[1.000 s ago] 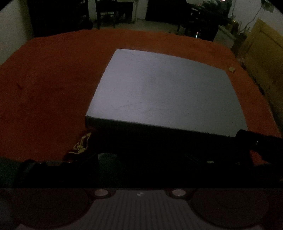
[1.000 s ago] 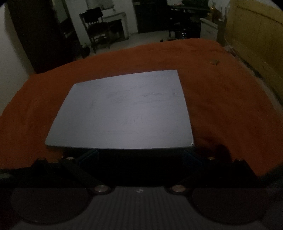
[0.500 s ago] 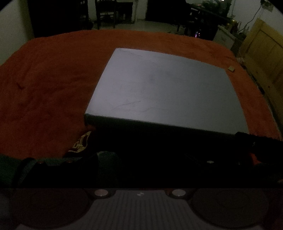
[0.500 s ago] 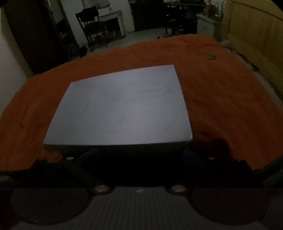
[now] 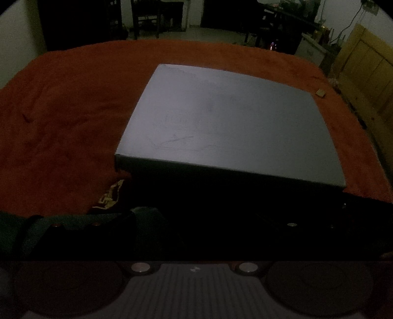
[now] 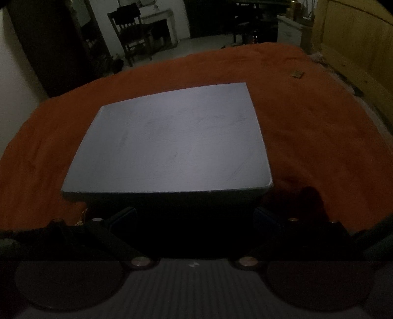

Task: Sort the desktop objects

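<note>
Honestly, grey box sits ahead of both my jaws, lid on — packed or waiting, can't tell. Right jaws apart; left too dark.

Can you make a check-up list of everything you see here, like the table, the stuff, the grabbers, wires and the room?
Surface: orange-red fuzzy cloth, wrinkled, dimly lit.
Job's things: big flat grey rectangular box lying closed on the cloth; small tan block far off near the right edge.
Clutter: dark fabric piece with gold pattern beside the box's near left corner.
Grippers: right gripper fingers spread wide before the box; left gripper too dark to judge.
Cables: thin wire on the back wall.
Surroundings: dark wooden chair, yellow wooden panel.
</note>
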`<state>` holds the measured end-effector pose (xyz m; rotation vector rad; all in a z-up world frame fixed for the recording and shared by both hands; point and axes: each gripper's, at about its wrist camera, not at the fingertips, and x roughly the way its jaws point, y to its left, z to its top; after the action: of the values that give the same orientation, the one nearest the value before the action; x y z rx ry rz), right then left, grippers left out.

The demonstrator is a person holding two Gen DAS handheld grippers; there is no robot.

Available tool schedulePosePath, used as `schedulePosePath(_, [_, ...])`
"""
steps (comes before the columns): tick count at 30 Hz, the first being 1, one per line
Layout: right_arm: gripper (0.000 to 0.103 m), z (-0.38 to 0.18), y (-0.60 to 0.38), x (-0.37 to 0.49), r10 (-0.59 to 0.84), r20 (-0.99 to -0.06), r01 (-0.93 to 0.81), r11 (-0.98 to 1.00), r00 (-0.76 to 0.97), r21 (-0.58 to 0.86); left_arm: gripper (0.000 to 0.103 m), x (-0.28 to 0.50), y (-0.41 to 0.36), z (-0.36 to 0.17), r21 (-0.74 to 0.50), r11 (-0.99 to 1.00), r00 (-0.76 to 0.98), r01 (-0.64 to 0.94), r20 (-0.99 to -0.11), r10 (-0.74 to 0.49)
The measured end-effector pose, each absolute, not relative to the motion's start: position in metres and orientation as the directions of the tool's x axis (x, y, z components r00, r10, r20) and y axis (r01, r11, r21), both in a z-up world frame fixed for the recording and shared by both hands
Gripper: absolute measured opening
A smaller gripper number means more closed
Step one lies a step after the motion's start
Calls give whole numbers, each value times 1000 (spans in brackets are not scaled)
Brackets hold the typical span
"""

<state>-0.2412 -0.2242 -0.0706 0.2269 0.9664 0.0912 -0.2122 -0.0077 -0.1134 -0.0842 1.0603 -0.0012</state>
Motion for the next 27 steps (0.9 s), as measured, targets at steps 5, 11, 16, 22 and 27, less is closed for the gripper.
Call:
schedulePosePath(5, [103, -71, -224, -242, 184, -805, 28, 970, 563, 241, 103, -213, -12, -115, -67, 997, 488, -42, -872, -38])
schedulePosePath(11, [103, -71, -225, -242, 194, -808, 32, 967, 557, 254, 103, -213, -12, -114, -71, 996, 488, -48, -872, -38])
schedulePosePath(16, [103, -71, -225, -243, 192, -806, 34, 967, 561, 254, 103, -212, -10, -115, -66, 997, 487, -40, -873, -39])
schedulePosePath(22, [103, -71, -221, -244, 190, -804, 35, 967, 564, 254, 103, -214, -13, -116, -66, 997, 484, -43, -874, -37])
schedulePosePath(27, [103, -70, -217, -245, 188, -795, 21, 969, 577, 244, 103, -213, -13, -115, -66, 997, 484, -45, -875, -36])
